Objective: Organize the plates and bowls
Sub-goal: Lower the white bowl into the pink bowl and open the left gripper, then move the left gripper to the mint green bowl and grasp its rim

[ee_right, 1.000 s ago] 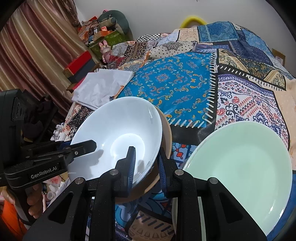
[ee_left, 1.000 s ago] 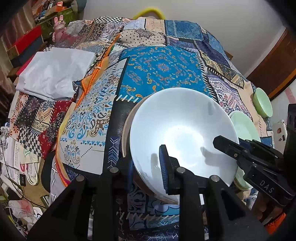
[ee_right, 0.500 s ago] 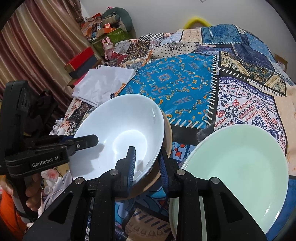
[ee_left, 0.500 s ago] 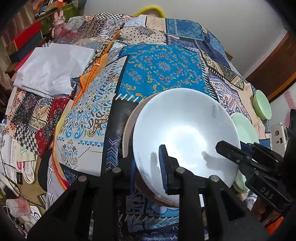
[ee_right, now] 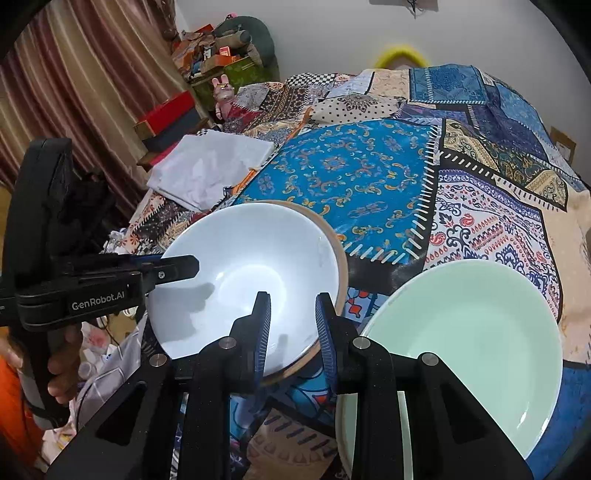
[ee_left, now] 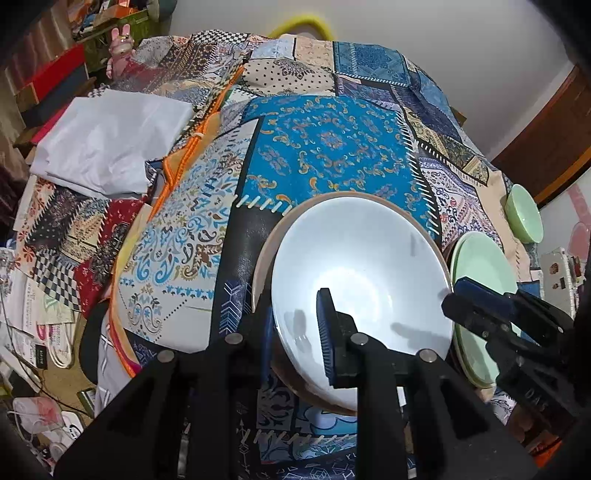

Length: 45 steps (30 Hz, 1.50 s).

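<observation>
The white bowl (ee_left: 360,280) is pinched by both sets of jaws: left gripper (ee_left: 295,328) on its 7 o'clock rim, right gripper (ee_right: 292,330) on the 5 o'clock rim. It is nested in a tan bowl (ee_right: 341,266); green plates (ee_right: 465,332) lie at 3 o'clock on the bed.

A bed spread with a patchwork quilt (ee_right: 369,177) of blue, cream and black panels fills the room. A plain white wall (ee_right: 332,33) rises behind its far edge. Striped brown curtains (ee_right: 81,85) hang past the left edge, beside cluttered red and green boxes (ee_right: 166,114). A dark wooden door (ee_left: 550,147) stands past the right edge.
</observation>
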### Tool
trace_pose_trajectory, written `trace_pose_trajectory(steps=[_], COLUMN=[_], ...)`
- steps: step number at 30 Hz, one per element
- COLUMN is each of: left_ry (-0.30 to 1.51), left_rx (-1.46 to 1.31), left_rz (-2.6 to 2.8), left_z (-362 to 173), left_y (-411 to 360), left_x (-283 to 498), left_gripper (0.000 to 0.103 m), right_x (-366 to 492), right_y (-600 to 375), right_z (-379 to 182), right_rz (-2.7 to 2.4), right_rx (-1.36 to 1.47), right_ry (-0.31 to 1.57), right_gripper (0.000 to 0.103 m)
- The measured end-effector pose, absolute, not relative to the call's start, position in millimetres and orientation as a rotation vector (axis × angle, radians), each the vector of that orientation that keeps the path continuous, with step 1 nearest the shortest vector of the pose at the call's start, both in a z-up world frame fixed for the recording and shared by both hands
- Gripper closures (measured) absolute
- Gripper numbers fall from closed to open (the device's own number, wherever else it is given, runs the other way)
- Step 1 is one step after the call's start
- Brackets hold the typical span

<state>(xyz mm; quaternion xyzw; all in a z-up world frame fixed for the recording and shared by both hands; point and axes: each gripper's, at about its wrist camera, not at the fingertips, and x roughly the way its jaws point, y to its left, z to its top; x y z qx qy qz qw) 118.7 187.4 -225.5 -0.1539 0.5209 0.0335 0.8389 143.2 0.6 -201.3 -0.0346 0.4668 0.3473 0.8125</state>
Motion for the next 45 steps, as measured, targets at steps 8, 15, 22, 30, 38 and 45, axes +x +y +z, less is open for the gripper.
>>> trace_pose_trajectory(steps=[8,15,22,30,38,45], left_ry=[1.05,0.922,0.882,0.881,0.908,0.918], left_rx=[-0.266,-0.191,-0.142,-0.048,0.001,0.017], left_rz=[0.12,0.125,0.064,-0.054,-0.176,-0.265], left_z=[-202,-148,-120,-115,-118,-126], left_y=[184,160,112,29,-52,-113], left_x=[115,109,121,160,208,251], left_gripper=[0.079,0.079,0.073,0.066,0.066,0.062], right_x=[143,143,141,150,168,201], right_y=[-25,-71,-125,-205,-283,-331], right_z=[-185,-164,-139,-122,-123,-135], right_rz=[0.708,0.638,0.545,0.384,0.217,0.114], right_rx=[-0.04,0.008,0.01,0.04,0.087,0.103], right_ry=[0.956,0.888,0.795,0.735,0.726,0.732], right_gripper=[0.077,0.068,0.057,0.053,0.053,0.053])
